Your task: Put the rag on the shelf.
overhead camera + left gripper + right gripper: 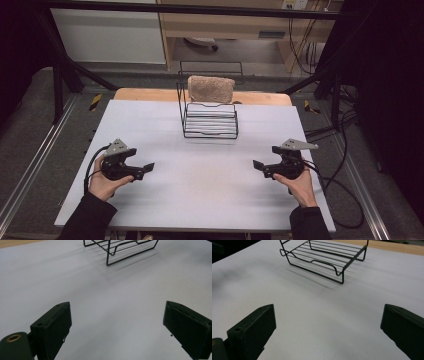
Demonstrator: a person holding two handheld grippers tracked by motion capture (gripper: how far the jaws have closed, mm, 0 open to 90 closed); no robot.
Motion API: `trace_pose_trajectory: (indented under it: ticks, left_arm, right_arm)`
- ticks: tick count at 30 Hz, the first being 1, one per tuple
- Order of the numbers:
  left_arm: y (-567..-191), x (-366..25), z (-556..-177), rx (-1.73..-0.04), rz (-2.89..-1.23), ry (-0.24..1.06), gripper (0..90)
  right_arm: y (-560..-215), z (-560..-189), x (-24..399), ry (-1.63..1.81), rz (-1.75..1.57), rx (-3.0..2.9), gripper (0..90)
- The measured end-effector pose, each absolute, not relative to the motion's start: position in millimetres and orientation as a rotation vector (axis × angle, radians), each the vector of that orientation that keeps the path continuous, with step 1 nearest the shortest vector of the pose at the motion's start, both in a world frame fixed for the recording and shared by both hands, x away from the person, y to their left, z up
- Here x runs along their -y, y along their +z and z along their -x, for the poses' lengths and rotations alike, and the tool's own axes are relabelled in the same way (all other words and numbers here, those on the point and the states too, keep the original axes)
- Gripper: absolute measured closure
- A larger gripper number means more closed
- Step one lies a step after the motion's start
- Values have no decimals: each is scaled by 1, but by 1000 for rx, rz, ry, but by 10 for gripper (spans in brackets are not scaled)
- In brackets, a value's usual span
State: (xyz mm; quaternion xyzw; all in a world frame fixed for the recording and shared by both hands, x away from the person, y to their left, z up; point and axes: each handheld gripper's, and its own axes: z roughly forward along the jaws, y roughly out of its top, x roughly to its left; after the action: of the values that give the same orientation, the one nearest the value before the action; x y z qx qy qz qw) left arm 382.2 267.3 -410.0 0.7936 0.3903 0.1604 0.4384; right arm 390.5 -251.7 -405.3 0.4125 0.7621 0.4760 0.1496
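A black wire rack (210,122) stands on the white table top (200,195), at the middle toward the far side. A tan, rough-looking block (211,88) rests against the rack's tall back. My left gripper (146,169) hangs low over the near left of the table, open, with nothing between its jaws. My right gripper (260,169) mirrors it at the near right, also open and holding nothing. In the left gripper view the left gripper (117,307) faces bare table, with the rack (108,255) ahead. In the right gripper view the right gripper (329,307) faces the rack (324,263) too.
A wooden board edge (145,94) shows behind the white top. Black cables (345,200) trail off the right side of the table. Dark frame posts (57,90) stand at the far corners, and metal rails run along the floor on both sides.
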Motion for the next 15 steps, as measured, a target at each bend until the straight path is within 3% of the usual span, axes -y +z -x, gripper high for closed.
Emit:
trace_pose_trajectory:
  ticks: [15]
  left_arm:
    - [-433,-280,-368,-990,-2007,391,80]
  right_arm:
    - [-433,-369,278,1344,-1223,-2210,5]
